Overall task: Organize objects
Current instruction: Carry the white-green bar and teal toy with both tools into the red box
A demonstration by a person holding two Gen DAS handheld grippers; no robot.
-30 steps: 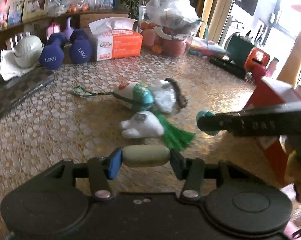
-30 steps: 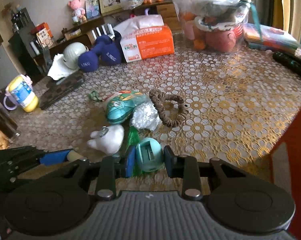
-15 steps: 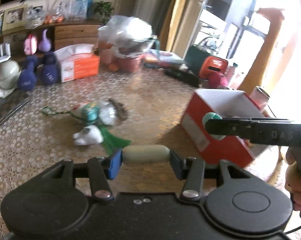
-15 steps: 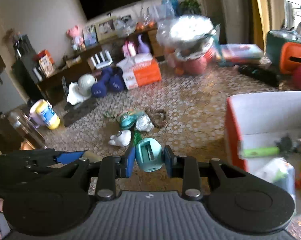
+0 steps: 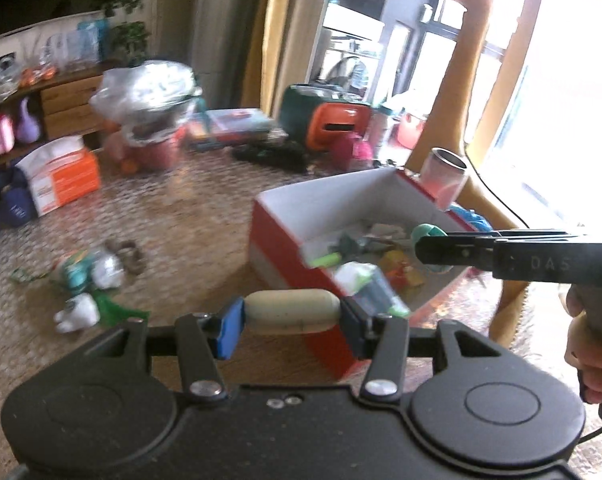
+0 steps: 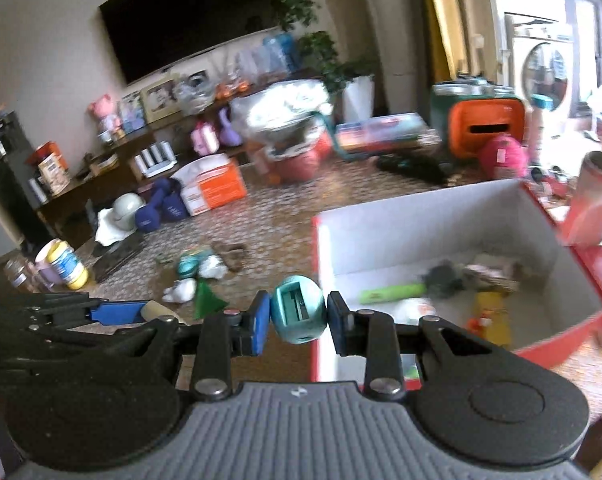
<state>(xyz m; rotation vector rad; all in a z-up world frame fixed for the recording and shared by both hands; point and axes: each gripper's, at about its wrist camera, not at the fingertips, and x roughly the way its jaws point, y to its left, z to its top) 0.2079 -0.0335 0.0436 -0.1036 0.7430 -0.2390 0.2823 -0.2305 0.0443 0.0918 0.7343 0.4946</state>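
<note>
Left of the red box (image 6: 561, 350), bare tablecloth (image 5: 205, 216) lies open. The left gripper (image 5: 292, 315) clamps a beige capsule-shaped piece (image 5: 293, 312) before the box's near corner; the right gripper (image 6: 299, 316) pinches a teal egg-shaped sharpener (image 6: 298, 309) at the box's left rim.

Card, plastic and steel over a patterned counter

The red box (image 6: 453, 216) looks like matt white-lined card; the teal sharpener (image 6: 298, 310) is smooth glossy plastic; the tumbler (image 6: 595, 196) has a brushed metal rim; the counter (image 5: 173, 220) carries a shiny patterned covering.
</note>
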